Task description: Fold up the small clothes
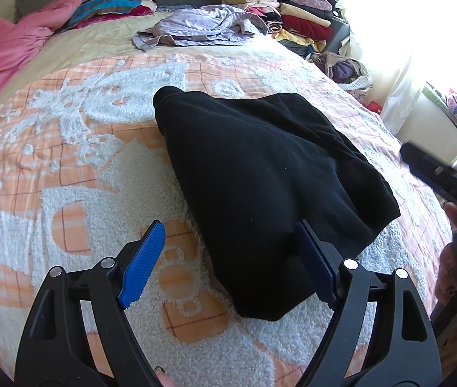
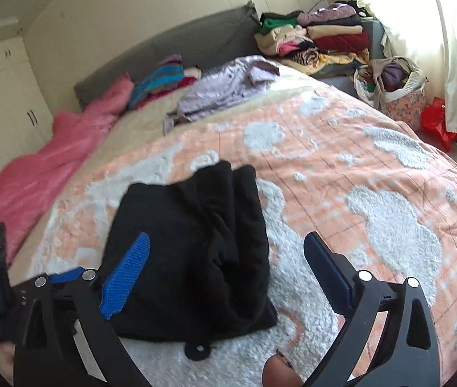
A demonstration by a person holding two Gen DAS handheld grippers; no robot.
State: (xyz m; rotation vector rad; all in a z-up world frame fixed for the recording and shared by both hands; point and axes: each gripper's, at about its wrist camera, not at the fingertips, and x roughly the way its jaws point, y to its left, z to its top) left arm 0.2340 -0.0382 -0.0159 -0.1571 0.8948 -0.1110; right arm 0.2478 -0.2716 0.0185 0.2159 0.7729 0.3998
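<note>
A black folded garment (image 1: 260, 167) (image 2: 189, 242) lies flat on the orange-and-white fleece bedspread (image 1: 67, 161) (image 2: 373, 200). My left gripper (image 1: 228, 229) hovers open over its near end. The left blue finger (image 1: 146, 258) is over bare bedspread and the right finger overlaps the cloth's edge, with no pad pressing. My right gripper (image 2: 228, 238) stands wide open above the garment's other side, its left blue finger (image 2: 125, 277) over the black cloth and its right finger over the bedspread. Neither gripper holds anything. A small black loop (image 2: 197, 350) sticks out from the garment's near edge.
A crumpled lilac shirt (image 1: 196, 25) (image 2: 225, 90) lies further up the bed. Stacks of folded clothes (image 1: 293, 16) (image 2: 318, 42) sit at the far right corner, with a full bag (image 2: 392, 87) beside the bed. A pink blanket (image 1: 9, 48) (image 2: 51, 167) covers the left side.
</note>
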